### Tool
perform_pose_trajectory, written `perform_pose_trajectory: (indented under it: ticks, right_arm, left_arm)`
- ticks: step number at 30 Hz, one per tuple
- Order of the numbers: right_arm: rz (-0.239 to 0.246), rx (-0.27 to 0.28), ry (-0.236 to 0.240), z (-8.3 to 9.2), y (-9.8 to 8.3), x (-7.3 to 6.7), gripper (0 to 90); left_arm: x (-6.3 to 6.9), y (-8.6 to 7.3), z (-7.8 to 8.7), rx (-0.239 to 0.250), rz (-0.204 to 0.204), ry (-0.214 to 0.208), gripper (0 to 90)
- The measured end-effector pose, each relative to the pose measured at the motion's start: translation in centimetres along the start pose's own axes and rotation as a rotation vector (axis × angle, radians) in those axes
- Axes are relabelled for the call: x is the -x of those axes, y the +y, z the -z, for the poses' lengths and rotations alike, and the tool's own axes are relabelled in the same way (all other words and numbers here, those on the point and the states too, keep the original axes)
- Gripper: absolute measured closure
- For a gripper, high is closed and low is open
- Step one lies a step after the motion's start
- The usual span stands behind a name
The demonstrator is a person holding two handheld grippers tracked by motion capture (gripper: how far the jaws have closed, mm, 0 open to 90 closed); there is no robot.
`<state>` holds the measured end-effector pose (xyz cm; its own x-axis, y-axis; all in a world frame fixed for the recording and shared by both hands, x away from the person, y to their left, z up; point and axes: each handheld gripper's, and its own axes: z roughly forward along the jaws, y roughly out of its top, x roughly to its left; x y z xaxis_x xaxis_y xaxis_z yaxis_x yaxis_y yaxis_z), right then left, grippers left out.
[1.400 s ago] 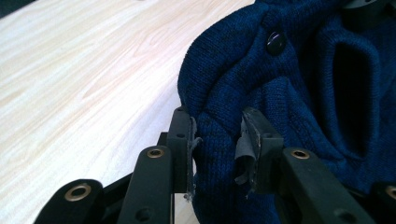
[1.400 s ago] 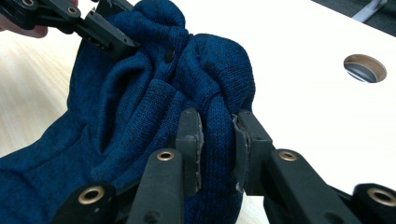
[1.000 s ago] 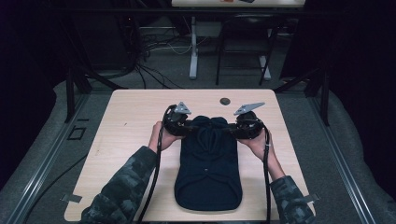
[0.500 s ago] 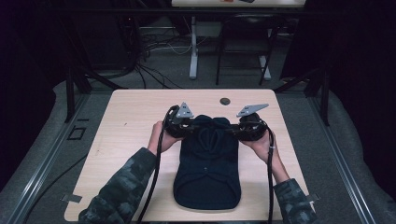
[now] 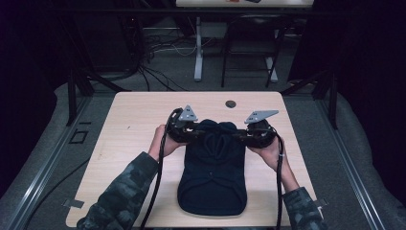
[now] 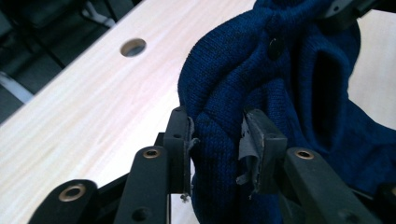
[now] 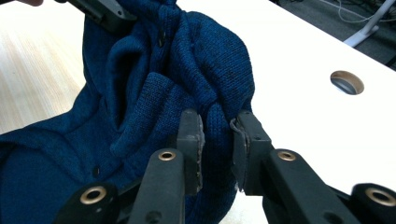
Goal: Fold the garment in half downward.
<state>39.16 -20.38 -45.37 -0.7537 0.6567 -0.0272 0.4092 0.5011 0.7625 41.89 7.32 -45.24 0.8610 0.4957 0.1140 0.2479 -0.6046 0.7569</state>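
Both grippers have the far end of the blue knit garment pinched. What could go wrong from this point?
1. The left gripper and right gripper each pinch only a thick fold at the edge of the blue knit garment; a pull might slip it free.
2. The worn, peeling jaw pads could snag the loose knit.
3. The bunched far end may fold unevenly, and drift toward the table hole.

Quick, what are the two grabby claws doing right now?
Left gripper: closed on a fold of the blue knitted garment.
Right gripper: closed on another fold of it.
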Motion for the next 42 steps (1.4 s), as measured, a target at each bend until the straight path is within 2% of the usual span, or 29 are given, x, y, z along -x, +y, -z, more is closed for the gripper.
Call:
perform_pose_trajectory:
  ticks: [2, 4, 7, 14, 20, 24, 32, 35, 37, 42]
  right_arm:
    - [0.006, 0.011, -0.010, 0.0, -0.1, -0.2, 75.2]
    - [0.017, 0.011, -0.015, 0.1, -0.1, -0.5, 75.4]
    - [0.028, 0.012, -0.017, 0.1, -0.1, -0.6, 75.6]
    - [0.023, 0.028, -0.025, 0.5, -0.1, -0.7, 74.1]
    - [-0.005, 0.015, 0.009, 0.8, -0.4, -0.1, 73.5]
    - [-0.003, 0.004, 0.015, 1.1, -0.4, -0.2, 72.1]
    - [-0.012, -0.018, 0.028, 1.2, -0.6, -0.1, 71.6]
    - [0.004, 0.006, 0.005, 1.3, -0.7, -0.4, 74.8]
    - [0.022, 0.021, -0.028, 1.4, -0.6, -0.8, 76.3]
    - [0.057, 0.063, -0.106, 1.3, 0.0, -1.1, 77.6]
  left_arm:
    - [0.0, 0.0, 0.1, -0.024, 0.000, -0.020, 63.0]
    - [0.0, 0.0, 0.0, -0.033, 0.010, -0.031, 62.6]
    - [0.1, -0.1, 0.1, -0.040, 0.006, -0.037, 64.3]
    - [0.6, 0.2, 0.7, 0.000, -0.048, -0.013, 69.5]
    - [1.2, 0.4, 1.0, 0.026, -0.084, -0.006, 70.3]
    - [1.7, 0.6, 1.3, 0.039, -0.123, 0.015, 70.6]
    - [2.5, 0.7, 1.9, 0.063, -0.173, 0.032, 70.8]
    - [2.7, 0.6, 2.1, 0.078, -0.203, 0.056, 70.7]
    - [2.6, 0.6, 2.2, 0.085, -0.214, 0.070, 70.7]
    - [2.2, 1.0, 2.4, 0.094, -0.208, 0.092, 70.3]
